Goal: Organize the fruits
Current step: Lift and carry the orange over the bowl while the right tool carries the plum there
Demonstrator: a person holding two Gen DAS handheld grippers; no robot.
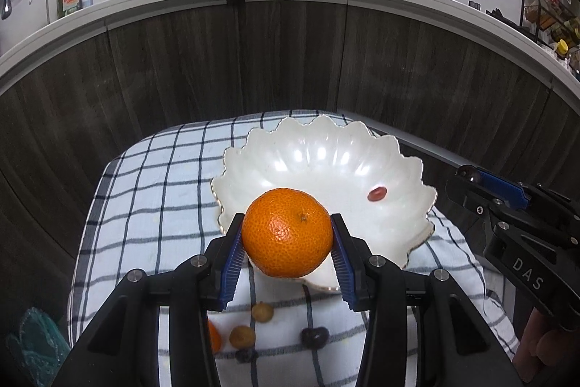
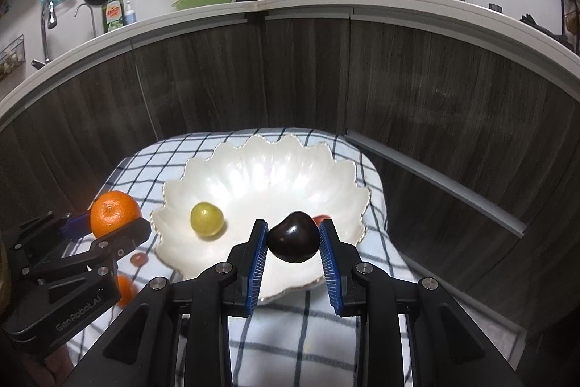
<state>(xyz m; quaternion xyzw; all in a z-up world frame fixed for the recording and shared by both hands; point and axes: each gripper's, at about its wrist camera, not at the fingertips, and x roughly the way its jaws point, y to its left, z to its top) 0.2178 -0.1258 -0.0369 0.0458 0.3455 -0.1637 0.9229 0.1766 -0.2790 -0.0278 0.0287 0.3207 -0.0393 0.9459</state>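
Observation:
My left gripper (image 1: pixel 287 242) is shut on a large orange (image 1: pixel 287 231) and holds it above the near left rim of a white scalloped bowl (image 1: pixel 326 162). It also shows in the right wrist view (image 2: pixel 112 223) with the orange (image 2: pixel 114 211). My right gripper (image 2: pixel 293 242) is shut on a dark cherry (image 2: pixel 293 237) over the bowl's (image 2: pixel 275 169) near right part. In the bowl lie a green grape (image 2: pixel 206 219) and a small red fruit (image 1: pixel 377 194). The right gripper shows at the right edge of the left wrist view (image 1: pixel 471 184).
The bowl stands on a checked cloth (image 1: pixel 152 191). On the cloth near me lie two brownish longans (image 1: pixel 262 311) (image 1: pixel 242 336), a dark cherry (image 1: pixel 314 337), a small orange (image 1: pixel 214 338) and a dark berry (image 1: pixel 246 355). Dark wooden cabinet fronts (image 1: pixel 290 60) rise close behind.

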